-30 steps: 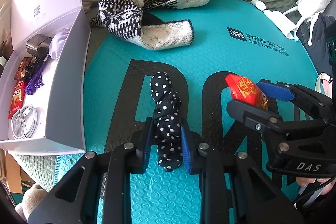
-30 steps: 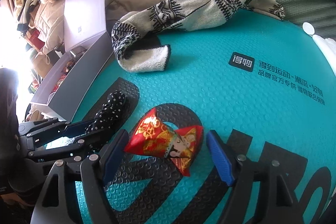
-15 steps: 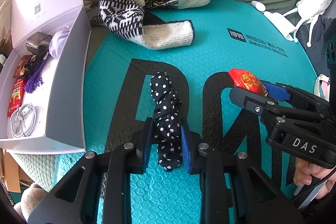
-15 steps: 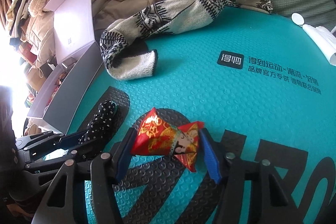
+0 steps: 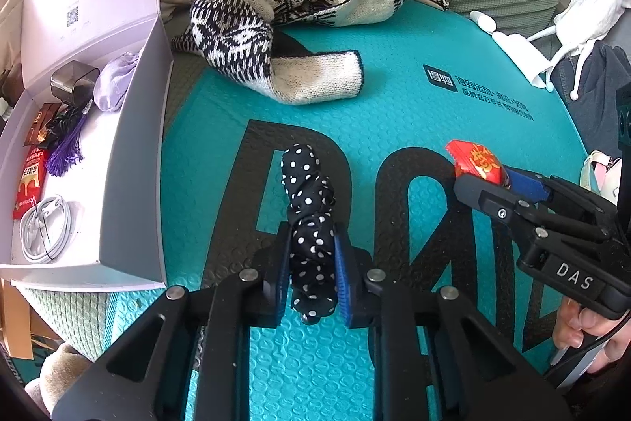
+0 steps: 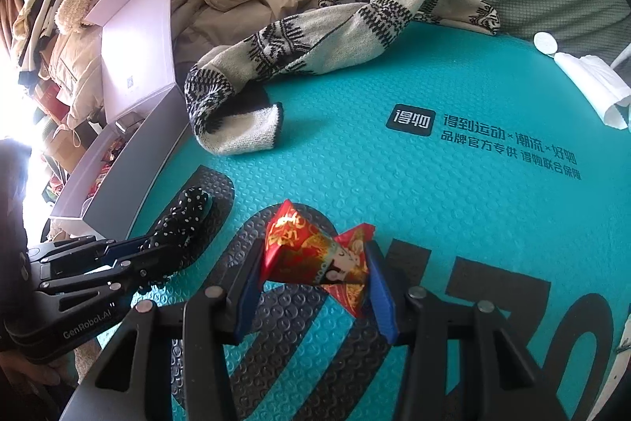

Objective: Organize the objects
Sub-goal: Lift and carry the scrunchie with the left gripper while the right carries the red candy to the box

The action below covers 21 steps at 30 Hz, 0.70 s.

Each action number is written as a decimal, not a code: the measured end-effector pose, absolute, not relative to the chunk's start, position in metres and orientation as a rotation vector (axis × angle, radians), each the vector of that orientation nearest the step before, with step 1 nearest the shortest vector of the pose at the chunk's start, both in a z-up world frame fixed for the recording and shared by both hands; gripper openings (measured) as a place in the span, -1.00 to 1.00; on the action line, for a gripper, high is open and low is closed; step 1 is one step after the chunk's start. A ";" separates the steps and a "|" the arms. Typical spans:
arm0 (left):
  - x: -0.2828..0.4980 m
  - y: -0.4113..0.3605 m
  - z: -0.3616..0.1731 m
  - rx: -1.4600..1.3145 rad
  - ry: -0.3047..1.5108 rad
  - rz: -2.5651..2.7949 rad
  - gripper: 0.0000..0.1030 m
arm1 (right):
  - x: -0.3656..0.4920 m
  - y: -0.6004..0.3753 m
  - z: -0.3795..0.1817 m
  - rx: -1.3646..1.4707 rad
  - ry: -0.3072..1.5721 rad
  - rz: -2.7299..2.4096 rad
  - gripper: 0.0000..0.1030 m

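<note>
Spreading across most of both views, the teal bubble mailer carries everything still loose, and the open white box sits off its edge at the left of the left wrist view — that is the direction the coming move likely turns on. In the right wrist view the same box lies at the middle left, beyond the other claw. A patterned knit scarf sprawls over the upper centre, well apart from both claws.

The left claw is narrow, its blue pads pressed on the lower end of the polka-dot scrunchie; the scrunchie's long axis runs straight up the frame, in line with the fingers. I judge this hand the nearer to the box, a short swing to the left.

The right claw is closing, its pads already against both sides of the red candy packet, which lies crosswise between them — long axis left to right in its own view. In the left wrist view the packet shows at the middle right, so it has the longer way to the box, past the left claw
</note>
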State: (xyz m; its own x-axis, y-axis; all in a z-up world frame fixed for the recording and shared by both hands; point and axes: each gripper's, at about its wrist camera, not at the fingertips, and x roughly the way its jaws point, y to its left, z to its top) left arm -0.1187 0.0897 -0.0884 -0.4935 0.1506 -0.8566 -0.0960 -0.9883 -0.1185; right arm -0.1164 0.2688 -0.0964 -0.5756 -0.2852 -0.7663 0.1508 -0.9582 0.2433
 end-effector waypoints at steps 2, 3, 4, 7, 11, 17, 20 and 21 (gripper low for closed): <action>-0.118 0.087 -0.082 -1.481 -0.095 2.605 -0.65 | -0.116 0.267 -0.093 1.287 -0.206 -2.573 -0.05; -0.117 0.086 -0.080 -1.473 -0.103 2.606 -0.66 | -0.115 0.267 -0.091 1.281 -0.198 -2.572 -0.05; -0.117 0.085 -0.077 -1.465 -0.108 2.610 -0.66 | -0.115 0.265 -0.089 1.275 -0.190 -2.567 -0.05; -0.115 0.081 -0.073 -1.463 -0.119 2.617 -0.68 | -0.114 0.263 -0.085 1.257 -0.181 -2.566 -0.05; -0.109 0.078 -0.064 -1.450 -0.130 2.630 -0.68 | -0.112 0.262 -0.078 1.242 -0.167 -2.556 -0.05; -0.096 0.066 -0.046 -1.442 -0.135 2.677 -0.68 | -0.112 0.248 -0.068 1.211 -0.121 -2.508 -0.05; -0.088 0.055 -0.038 -1.443 -0.153 2.720 -0.68 | -0.112 0.235 -0.060 1.180 -0.084 -2.474 -0.05; -0.085 0.051 -0.035 -1.445 -0.161 2.734 -0.68 | -0.112 0.231 -0.058 1.170 -0.073 -2.461 -0.05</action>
